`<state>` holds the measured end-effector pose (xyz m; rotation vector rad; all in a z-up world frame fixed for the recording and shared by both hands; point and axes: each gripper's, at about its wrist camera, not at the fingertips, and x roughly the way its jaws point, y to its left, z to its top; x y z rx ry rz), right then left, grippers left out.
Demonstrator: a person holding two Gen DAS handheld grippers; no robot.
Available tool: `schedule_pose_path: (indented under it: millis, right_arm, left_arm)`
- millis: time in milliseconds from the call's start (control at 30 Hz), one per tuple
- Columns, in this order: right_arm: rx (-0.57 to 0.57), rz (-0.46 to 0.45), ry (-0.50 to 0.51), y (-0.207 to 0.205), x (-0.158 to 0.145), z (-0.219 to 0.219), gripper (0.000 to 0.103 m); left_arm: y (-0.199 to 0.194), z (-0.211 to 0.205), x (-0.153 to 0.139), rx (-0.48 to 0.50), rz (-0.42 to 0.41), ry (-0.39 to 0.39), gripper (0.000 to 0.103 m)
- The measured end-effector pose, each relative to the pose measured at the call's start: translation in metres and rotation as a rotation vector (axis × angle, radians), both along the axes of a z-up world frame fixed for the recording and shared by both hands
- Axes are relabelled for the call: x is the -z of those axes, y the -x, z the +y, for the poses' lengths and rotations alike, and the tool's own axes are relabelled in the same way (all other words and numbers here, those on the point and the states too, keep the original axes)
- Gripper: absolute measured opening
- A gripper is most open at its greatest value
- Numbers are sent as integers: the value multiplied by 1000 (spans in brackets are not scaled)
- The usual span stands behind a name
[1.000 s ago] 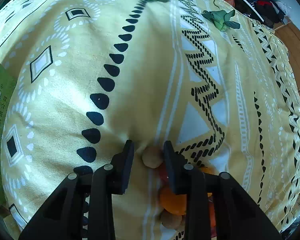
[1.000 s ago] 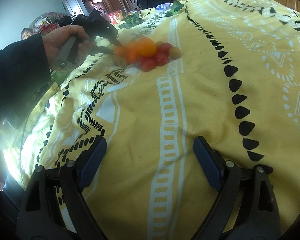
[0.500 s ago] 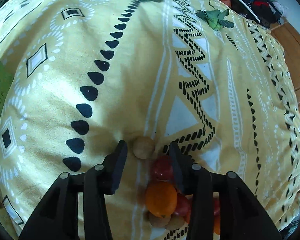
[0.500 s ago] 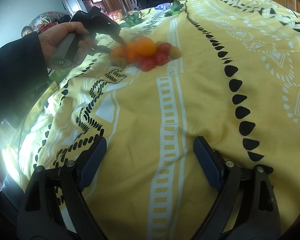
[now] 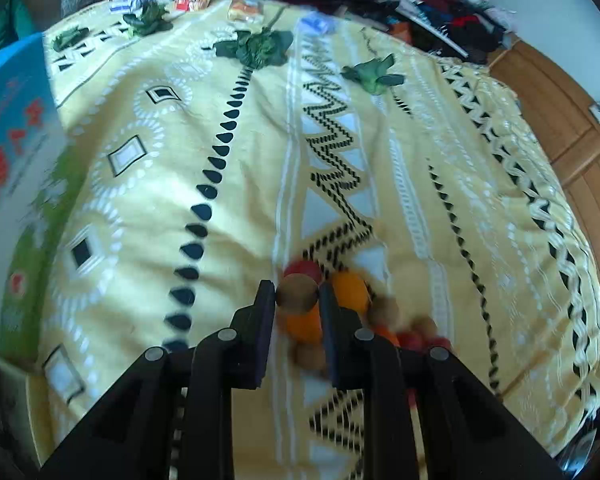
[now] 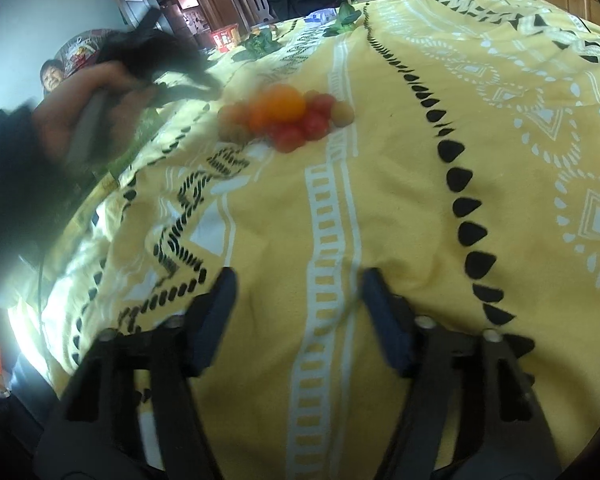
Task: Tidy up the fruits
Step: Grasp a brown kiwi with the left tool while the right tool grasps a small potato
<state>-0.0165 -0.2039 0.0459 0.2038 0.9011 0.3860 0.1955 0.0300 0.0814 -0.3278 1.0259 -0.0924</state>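
A yellow patterned bedspread [image 5: 148, 216] covers a bed, with a cluttered room and wooden doors behind. In the left wrist view, the left tool [image 5: 298, 300] is clamped on a small round brown fruit [image 5: 297, 295], held just above a blurred pile of fruit [image 6: 284, 118] made up of orange, red and brown pieces on the spread. Leafy greens [image 5: 256, 48] lie farther up the bed. The right tool [image 6: 298, 308] hangs over bare fabric well apart from the pile; its jaws have just been closing and stand apart with nothing between them.
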Motion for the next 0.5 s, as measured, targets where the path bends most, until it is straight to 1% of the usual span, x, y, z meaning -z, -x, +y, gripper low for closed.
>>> schedule_pose_path:
  millis: [67,133,233,333,433,467,500]
  right_arm:
    - [12,-9,-29,-11,-10,-1,59]
    - [14,-41,-45,-25,-24,4,59]
    - [10,-88,-29,-47,-38,14,60]
    - [41,-120,26,-76,-41,17,60]
    - [51,-86,121,-108,-29,19,58]
    - [46,-76,139,-116,-25,18,57]
    - [37,-65,153,-123,-21,18,49]
  left_arm:
    - [24,3,-5,3,-16,6,22]
    - [43,7,-8,0,-21,25,22]
    - [65,12,-13,4,-34,45,22]
    - [77,8,-16,16,-41,54,22]
    - [84,8,-16,36,-39,58,22]
    - [86,8,-16,36,-39,59,22]
    - [86,8,-16,38,-39,64,22]
